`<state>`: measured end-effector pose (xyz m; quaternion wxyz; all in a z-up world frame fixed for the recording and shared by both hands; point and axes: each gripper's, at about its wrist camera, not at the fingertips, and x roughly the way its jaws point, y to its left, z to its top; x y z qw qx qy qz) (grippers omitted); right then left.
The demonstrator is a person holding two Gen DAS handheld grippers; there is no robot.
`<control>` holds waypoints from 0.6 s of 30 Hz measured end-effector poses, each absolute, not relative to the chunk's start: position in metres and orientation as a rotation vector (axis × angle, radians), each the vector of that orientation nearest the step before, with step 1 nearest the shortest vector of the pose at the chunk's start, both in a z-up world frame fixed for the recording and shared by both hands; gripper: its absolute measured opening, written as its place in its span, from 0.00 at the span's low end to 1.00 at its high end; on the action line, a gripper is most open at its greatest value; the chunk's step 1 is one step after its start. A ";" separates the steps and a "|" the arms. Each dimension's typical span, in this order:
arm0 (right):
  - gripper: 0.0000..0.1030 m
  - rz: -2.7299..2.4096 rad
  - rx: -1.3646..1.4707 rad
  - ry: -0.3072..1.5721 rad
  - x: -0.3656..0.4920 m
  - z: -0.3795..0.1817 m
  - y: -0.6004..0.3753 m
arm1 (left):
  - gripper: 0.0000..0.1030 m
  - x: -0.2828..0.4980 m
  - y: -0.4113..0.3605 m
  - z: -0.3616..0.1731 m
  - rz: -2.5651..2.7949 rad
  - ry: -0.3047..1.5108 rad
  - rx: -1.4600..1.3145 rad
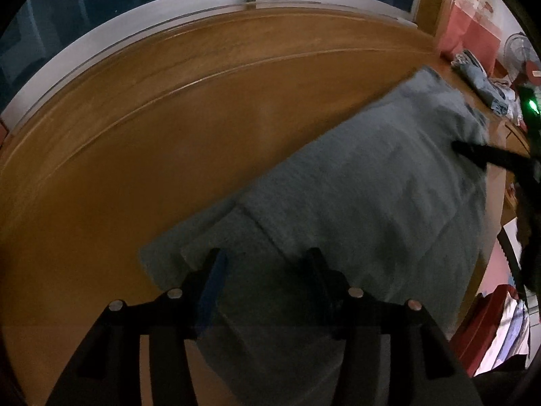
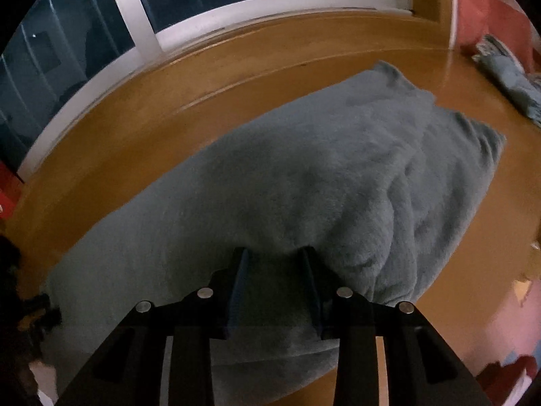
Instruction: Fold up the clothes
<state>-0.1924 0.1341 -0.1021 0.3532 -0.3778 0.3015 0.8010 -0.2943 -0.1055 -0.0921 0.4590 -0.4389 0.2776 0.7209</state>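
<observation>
Fingers, left gripper (image 1: pixel 265 264): parted, empty, poised over the near-left corner of the grey-green fleecy garment (image 1: pixel 355 196). Fingers, right gripper (image 2: pixel 275 264): parted, straddling a raised fold of the same cloth, no pinch evident. Garment: partly folded, lying diagonally on the honey-brown wooden surface (image 1: pixel 152 128). Advice: take both layers at the hem, lift evenly. Room: bare wood toward the white-framed window (image 2: pixel 142 34); blue folded cloth pile (image 2: pixel 510 81) far right, well apart.
</observation>
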 end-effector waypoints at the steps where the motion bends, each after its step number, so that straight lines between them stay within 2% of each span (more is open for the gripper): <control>1: 0.32 2.079 -0.977 0.787 -0.197 -0.102 0.140 | 0.47 -0.292 -0.102 -0.092 1.772 0.680 -1.092; 8: 0.33 2.084 -0.974 0.732 -0.218 -0.103 0.156 | 0.48 -0.251 -0.082 -0.091 1.717 0.713 -1.062; 13: 0.34 2.088 -0.926 0.732 -0.212 -0.087 0.132 | 0.50 -0.243 -0.069 -0.089 1.701 0.764 -0.979; 15: 0.40 2.123 -0.902 0.715 -0.201 -0.075 0.109 | 0.51 -0.255 -0.062 -0.091 1.674 0.742 -0.991; 18: 0.42 2.149 -0.891 0.715 -0.190 -0.069 0.067 | 0.53 -0.269 -0.067 -0.089 1.611 0.727 -0.991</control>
